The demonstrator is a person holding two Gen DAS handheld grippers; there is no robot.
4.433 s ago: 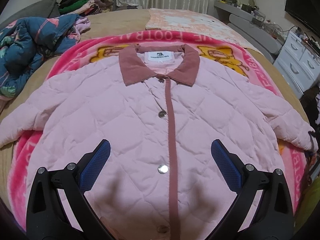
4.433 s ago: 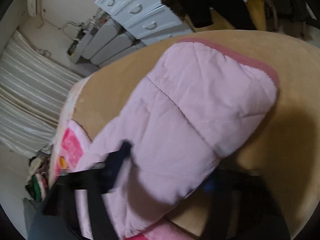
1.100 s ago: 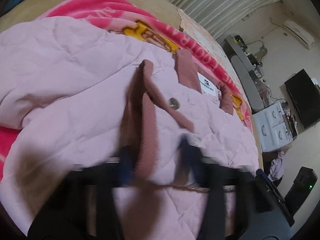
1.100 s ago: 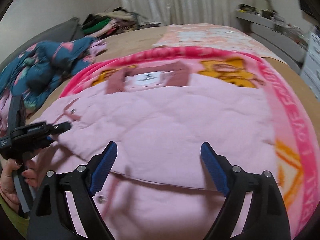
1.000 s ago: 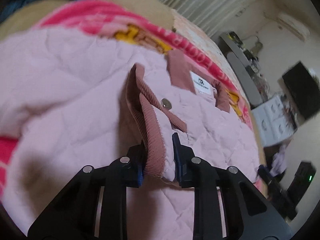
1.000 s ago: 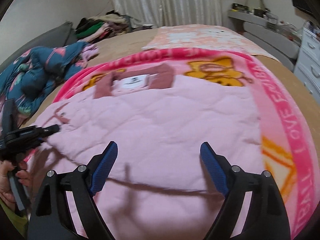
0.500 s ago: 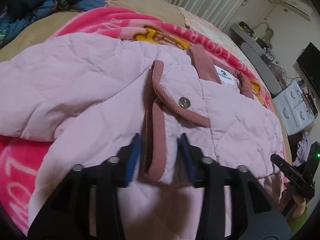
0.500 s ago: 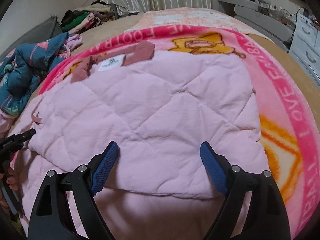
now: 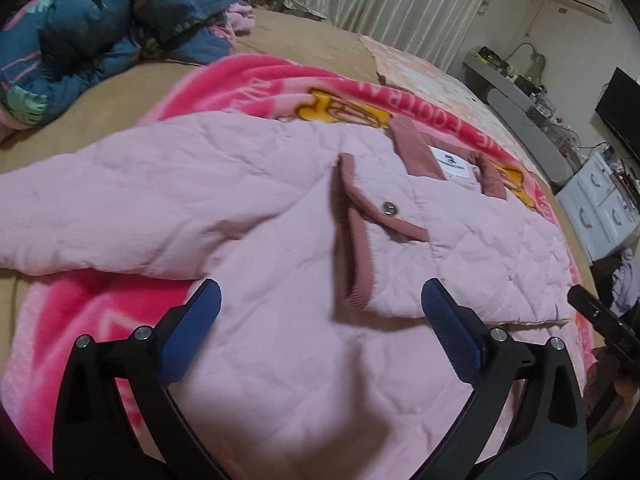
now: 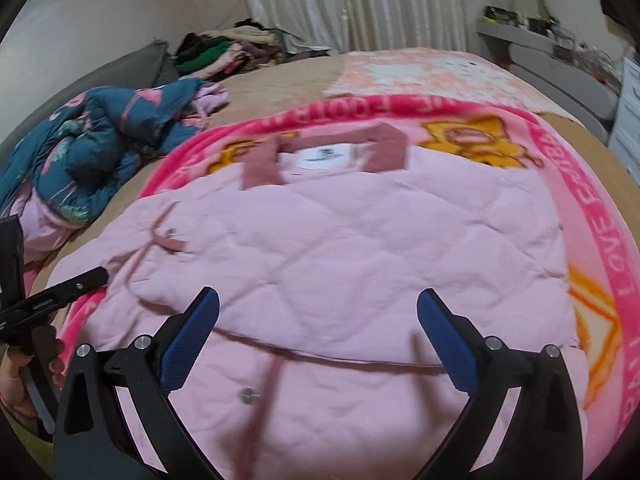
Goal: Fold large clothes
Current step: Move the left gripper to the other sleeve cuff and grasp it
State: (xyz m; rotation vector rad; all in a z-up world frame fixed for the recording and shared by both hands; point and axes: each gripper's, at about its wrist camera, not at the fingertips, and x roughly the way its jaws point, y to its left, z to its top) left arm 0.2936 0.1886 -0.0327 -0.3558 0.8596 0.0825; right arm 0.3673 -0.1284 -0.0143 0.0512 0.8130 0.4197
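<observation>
Now done with the cuff: hangs over the pink quilted jacket [image 9: 280, 360] as the left gripper [image 9: 322, 300], jaws wide apart and empty, where a second ago clamped shut on the maroon-trimmed cuff [image 9: 358, 248]. Leaves that cuff lying at 12 o'clock from the jaws, doubled back over the chest with a snap button [image 9: 388, 208] facing up. Means, by the look of it, one side fold laid and let go. Still to bring in: the other sleeve [image 9: 100, 208], stretched flat toward 9 o'clock across the pink cartoon blanket [image 9: 248, 88], with a blue flowered garment [image 9: 80, 20] heaped at 10 o'clock, well apart. Further right: collar [image 9: 416, 152] and white label at 1 o'clock. From the other side, hovers low as the right gripper [image 10: 318, 300], jaws likewise spread and holding nothing, over the folded-in panel. Shows that panel's edge running across between the two pads, with the front placket and another snap [image 10: 246, 392] peeking out below at 6 o'clock. For containers, only a white chest of drawers [image 9: 600, 216] at 3 o'clock in the left view, off the bed; drawers shut, contents hidden. No basket or bin for the jacket in sight.
</observation>
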